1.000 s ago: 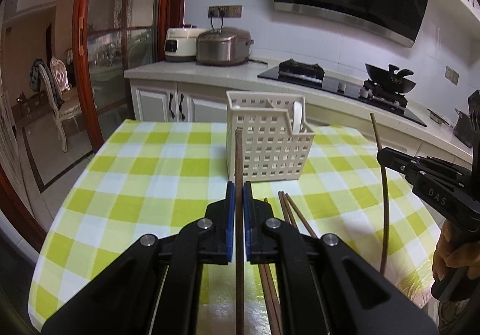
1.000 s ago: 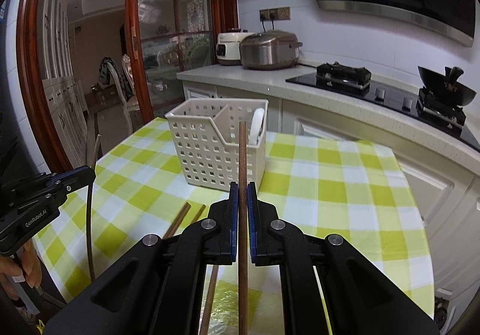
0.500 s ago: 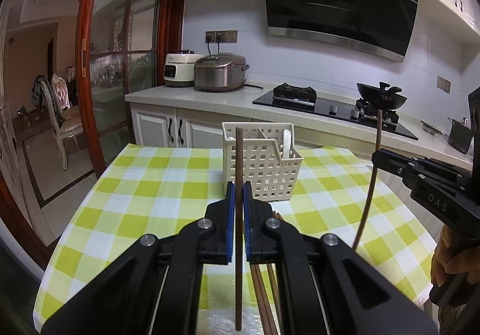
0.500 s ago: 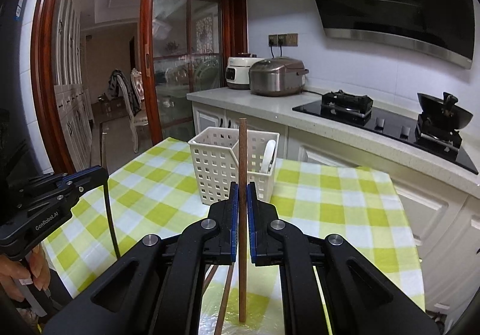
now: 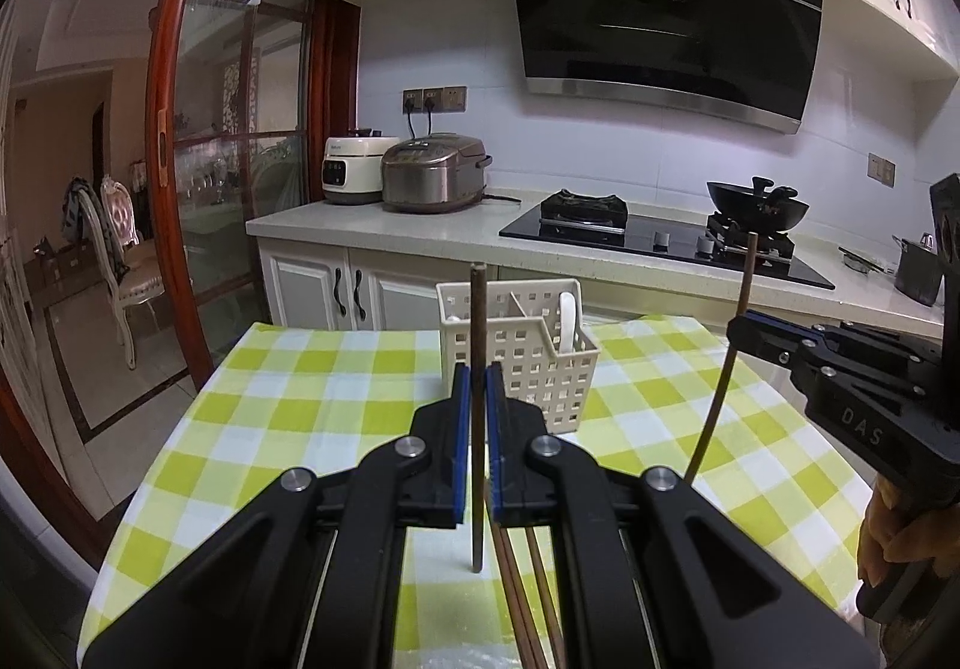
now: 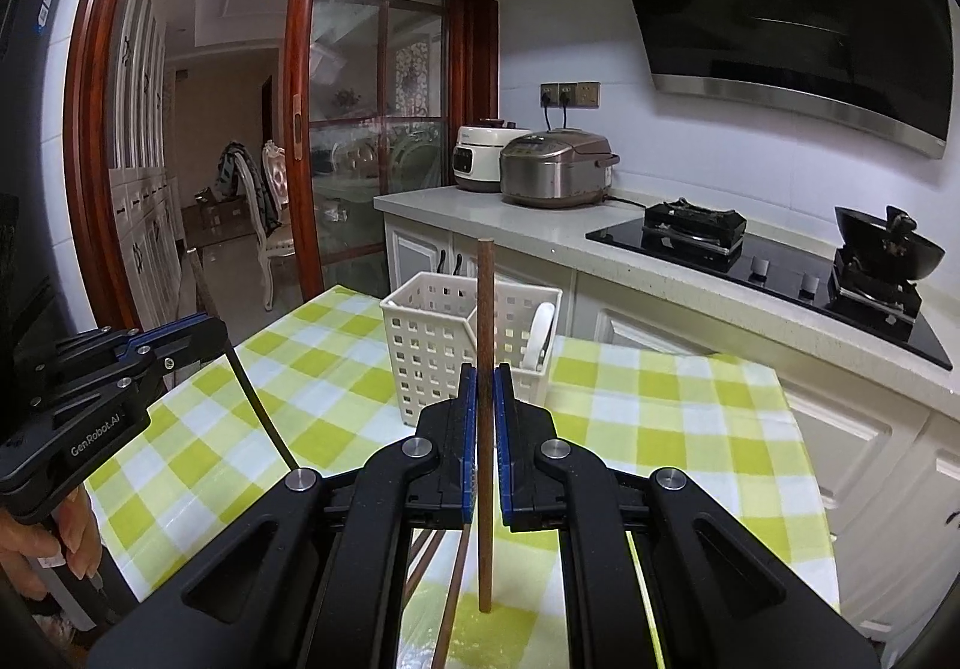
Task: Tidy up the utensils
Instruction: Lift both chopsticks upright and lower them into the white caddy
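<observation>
My left gripper (image 5: 478, 375) is shut on a brown chopstick (image 5: 478, 309) that it holds upright above the green-checked table (image 5: 300, 399). My right gripper (image 6: 485, 375) is shut the same way on a second upright chopstick (image 6: 486, 297). Behind both stands a white slotted utensil basket (image 5: 528, 363) (image 6: 432, 351) with a white spoon (image 5: 567, 321) (image 6: 539, 333) in its right compartment. More chopsticks (image 5: 522, 609) (image 6: 449, 609) lie on the cloth under the grippers. Each gripper shows at the edge of the other's view, with a hand (image 5: 900, 537) on its handle.
A kitchen counter (image 5: 372, 225) runs behind the table with two rice cookers (image 5: 432, 174), a black hob (image 5: 600, 234) and a wok (image 5: 756, 204). A red-framed glass sliding door (image 5: 240, 159) and a chair (image 5: 114, 261) are on the left.
Both grippers rose with their chopsticks, whose lower ends now hang above the cloth. The views tilted upward, so the basket looks smaller and farther off.
</observation>
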`<state>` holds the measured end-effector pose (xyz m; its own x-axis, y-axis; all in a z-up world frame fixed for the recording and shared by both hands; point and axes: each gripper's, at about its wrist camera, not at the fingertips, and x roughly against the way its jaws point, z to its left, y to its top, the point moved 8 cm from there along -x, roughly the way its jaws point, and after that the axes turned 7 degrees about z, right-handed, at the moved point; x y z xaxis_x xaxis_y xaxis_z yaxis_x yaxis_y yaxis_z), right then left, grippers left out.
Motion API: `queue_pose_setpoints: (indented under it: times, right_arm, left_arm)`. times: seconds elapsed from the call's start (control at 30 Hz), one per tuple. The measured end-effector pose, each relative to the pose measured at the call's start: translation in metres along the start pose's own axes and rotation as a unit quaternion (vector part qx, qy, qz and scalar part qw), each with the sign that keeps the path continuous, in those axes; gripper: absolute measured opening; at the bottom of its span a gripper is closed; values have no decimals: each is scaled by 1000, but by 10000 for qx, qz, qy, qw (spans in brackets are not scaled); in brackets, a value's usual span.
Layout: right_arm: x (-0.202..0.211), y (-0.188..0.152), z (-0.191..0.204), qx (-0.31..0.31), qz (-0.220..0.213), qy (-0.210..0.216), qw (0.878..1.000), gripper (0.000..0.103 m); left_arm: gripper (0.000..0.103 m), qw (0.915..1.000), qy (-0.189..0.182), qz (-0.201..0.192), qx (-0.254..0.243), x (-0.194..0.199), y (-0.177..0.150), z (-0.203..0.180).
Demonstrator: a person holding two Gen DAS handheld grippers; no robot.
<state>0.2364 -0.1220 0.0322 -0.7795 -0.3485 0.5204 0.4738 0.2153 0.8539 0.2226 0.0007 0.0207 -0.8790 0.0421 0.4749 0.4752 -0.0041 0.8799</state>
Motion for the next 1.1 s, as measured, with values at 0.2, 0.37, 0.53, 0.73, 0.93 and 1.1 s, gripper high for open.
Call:
queue_pose_setpoints:
  times: [0.2,0.37,0.53,0.73,0.93,1.1]
  right_arm:
    - [-13,21,-6,9,-46,-3,10000,7]
    - [-23,46,-17,-39,-109,-22,9999,7]
    - [-30,78,-21,-27,-235,-53,9997,7]
    - [-42,122,-22,53,-373,-64,9993,7]
    - [-58,163,-30,-71,-479,30,9988,7]
    - [-83,172,-36,-213,-395,154,9989,7]
  left_arm:
    - [5,9999,-28,-69,-81,-6,23,2]
    - [5,9996,-107,-180,-204,-9,56,0]
    - [5,9986,-134,-388,-326,-9,100,-4]
    - [5,9973,-257,-595,-333,-18,162,-8]
    - [5,9971,-307,-624,-308,-49,210,-9]
    - [5,9979,-317,-503,-243,-84,219,-6]
